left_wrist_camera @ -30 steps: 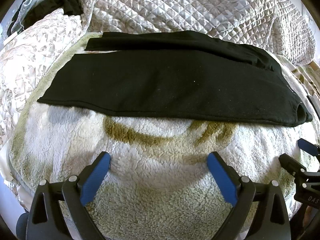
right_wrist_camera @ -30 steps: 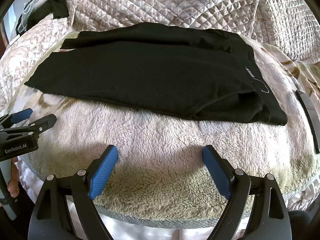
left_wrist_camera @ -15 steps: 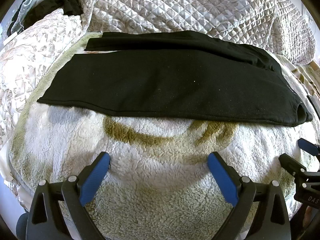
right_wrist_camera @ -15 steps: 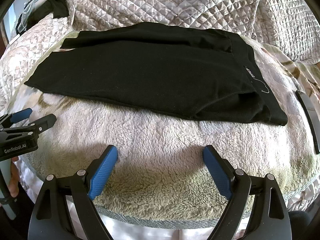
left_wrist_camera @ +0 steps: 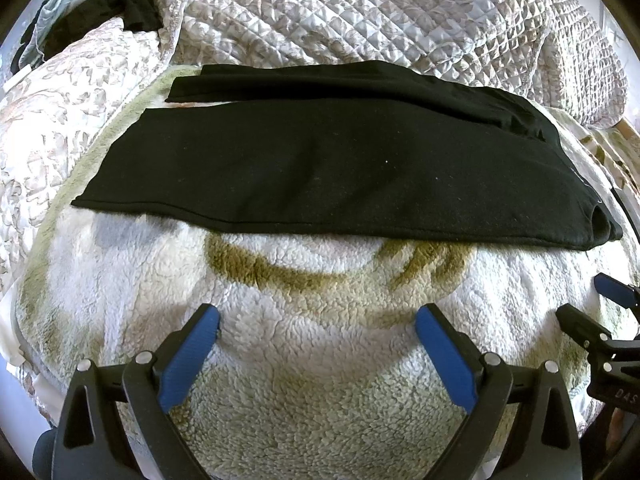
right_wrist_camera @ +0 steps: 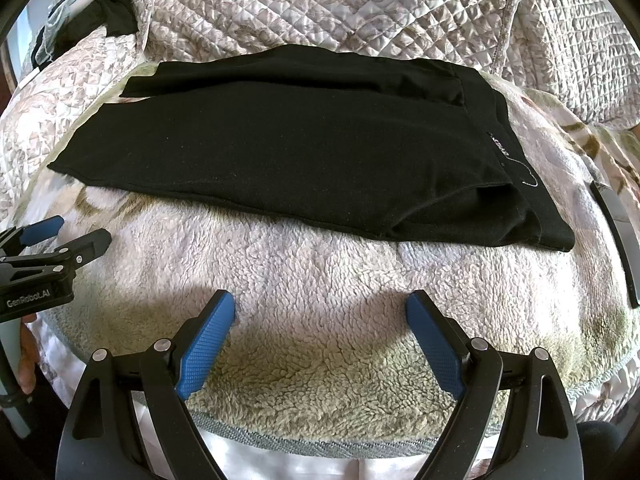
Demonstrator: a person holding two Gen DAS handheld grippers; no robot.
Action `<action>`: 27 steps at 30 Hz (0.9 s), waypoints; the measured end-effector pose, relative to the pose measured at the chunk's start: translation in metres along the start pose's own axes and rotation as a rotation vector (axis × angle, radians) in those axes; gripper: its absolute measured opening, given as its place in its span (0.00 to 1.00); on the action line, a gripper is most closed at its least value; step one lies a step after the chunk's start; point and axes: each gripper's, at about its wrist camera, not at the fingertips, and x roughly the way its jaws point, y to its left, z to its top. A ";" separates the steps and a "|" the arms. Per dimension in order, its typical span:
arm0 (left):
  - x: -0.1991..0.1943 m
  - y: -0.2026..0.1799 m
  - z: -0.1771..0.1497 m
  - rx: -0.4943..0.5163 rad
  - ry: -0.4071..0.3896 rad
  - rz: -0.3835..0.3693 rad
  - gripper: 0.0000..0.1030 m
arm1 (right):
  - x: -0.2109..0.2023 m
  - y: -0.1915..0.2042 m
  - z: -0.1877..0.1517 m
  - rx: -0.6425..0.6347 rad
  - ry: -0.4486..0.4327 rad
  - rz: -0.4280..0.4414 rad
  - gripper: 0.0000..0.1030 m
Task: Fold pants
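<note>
Black pants point(left_wrist_camera: 328, 168) lie flat across a fluffy blanket point(left_wrist_camera: 320, 360), folded lengthwise with one leg on the other, leg ends to the left and waistband point(right_wrist_camera: 516, 160) to the right. My left gripper point(left_wrist_camera: 318, 318) hovers open over the blanket, short of the pants' near edge. My right gripper point(right_wrist_camera: 320, 306) is open too, also short of that edge, holding nothing. Each gripper shows at the side of the other's view: the right one point(left_wrist_camera: 600, 304), the left one point(right_wrist_camera: 64, 236).
A quilted bedspread point(left_wrist_camera: 360, 12) rises behind the pants. Dark clothing point(left_wrist_camera: 104, 12) lies at the far left corner. A flat black strip-like object point(right_wrist_camera: 616, 224) rests on the blanket right of the waistband. The blanket's near hem point(right_wrist_camera: 320, 440) is close below the right gripper.
</note>
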 end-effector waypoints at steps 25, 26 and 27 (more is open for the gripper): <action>0.000 0.000 0.000 0.004 -0.003 -0.001 0.97 | 0.000 0.000 0.001 -0.001 0.001 -0.001 0.85; 0.000 0.001 0.000 0.004 -0.003 0.000 0.97 | 0.000 0.000 0.001 -0.001 0.001 -0.001 0.85; 0.000 0.000 0.000 0.004 -0.003 0.000 0.97 | 0.000 0.000 0.001 -0.001 0.001 -0.001 0.85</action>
